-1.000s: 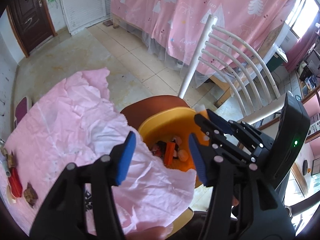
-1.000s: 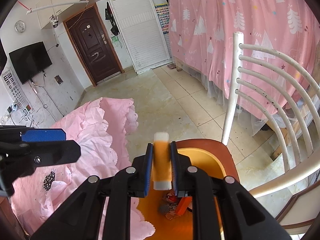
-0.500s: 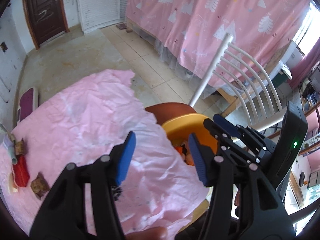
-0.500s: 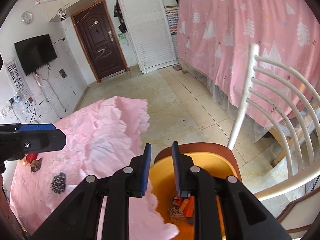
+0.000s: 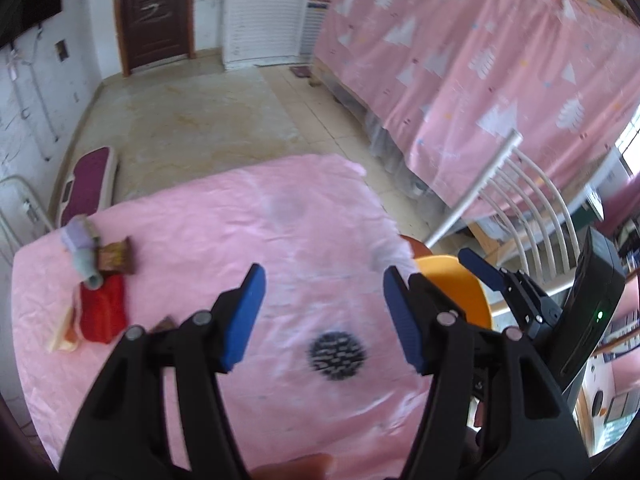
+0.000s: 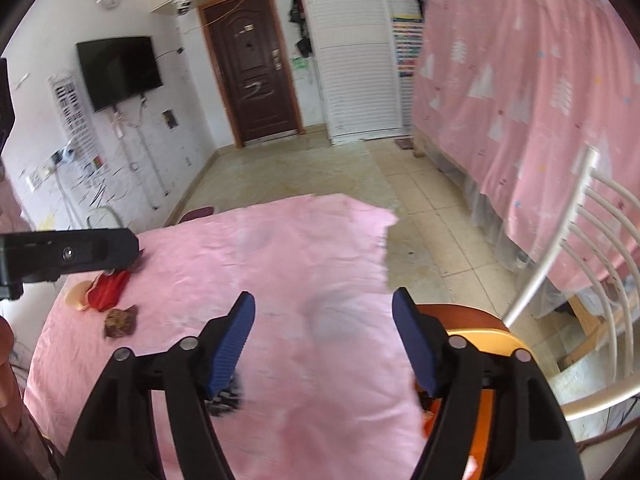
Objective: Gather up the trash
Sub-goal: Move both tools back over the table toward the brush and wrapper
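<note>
My left gripper [image 5: 324,312] is open and empty above the pink tablecloth [image 5: 224,240]. My right gripper [image 6: 324,340] is open and empty over the cloth's right side. Trash lies at the cloth's left: a red wrapper [image 5: 102,310], a brown wrapper [image 5: 116,258], a pale crumpled piece [image 5: 80,248] and a cream scrap [image 5: 62,334]. The right wrist view shows the red wrapper [image 6: 110,284] and a brown scrap [image 6: 120,320]. The orange bin [image 5: 456,288] stands off the table's right edge, on a brown seat [image 6: 460,316], with trash inside [image 6: 426,420].
A black flower print [image 5: 336,354] marks the cloth near the front. A white chair back [image 6: 592,240] stands right of the bin. A pink curtain [image 5: 500,72] hangs behind it. Tiled floor [image 6: 320,172] lies beyond the table. A purple scale [image 5: 86,188] is on the floor.
My right gripper opened and the orange-and-white tube it held is gone from it. Both grippers swung left from over the bin toward the table.
</note>
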Demonstrator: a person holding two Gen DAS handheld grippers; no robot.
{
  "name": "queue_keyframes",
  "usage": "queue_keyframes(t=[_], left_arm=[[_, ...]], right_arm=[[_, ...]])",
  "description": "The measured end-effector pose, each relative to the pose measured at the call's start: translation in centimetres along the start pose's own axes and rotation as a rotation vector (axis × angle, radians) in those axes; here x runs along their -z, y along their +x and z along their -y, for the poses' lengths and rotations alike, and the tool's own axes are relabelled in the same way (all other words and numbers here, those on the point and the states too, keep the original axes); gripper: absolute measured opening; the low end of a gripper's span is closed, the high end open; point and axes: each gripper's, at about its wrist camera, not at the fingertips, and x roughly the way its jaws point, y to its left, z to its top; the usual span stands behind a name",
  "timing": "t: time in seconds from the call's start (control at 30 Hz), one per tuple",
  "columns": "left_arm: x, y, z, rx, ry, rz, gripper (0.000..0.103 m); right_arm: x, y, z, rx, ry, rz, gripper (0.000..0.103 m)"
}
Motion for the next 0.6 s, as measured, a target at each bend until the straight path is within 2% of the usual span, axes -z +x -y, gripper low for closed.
queue_keyframes(t=[0.47, 0.6], left_arm=[[2.0, -3.8, -10.8, -0.118, -0.160, 0.053, 0.060], [2.9, -4.2, -14.0, -0.177, -0.220, 0.054, 0.060]], right_arm=[[-0.5, 3.9, -11.9, -0.107, -0.156, -0.068, 0.066], [-0.1, 4.8, -14.4, -0.132, -0.192, -0.092, 0.066]])
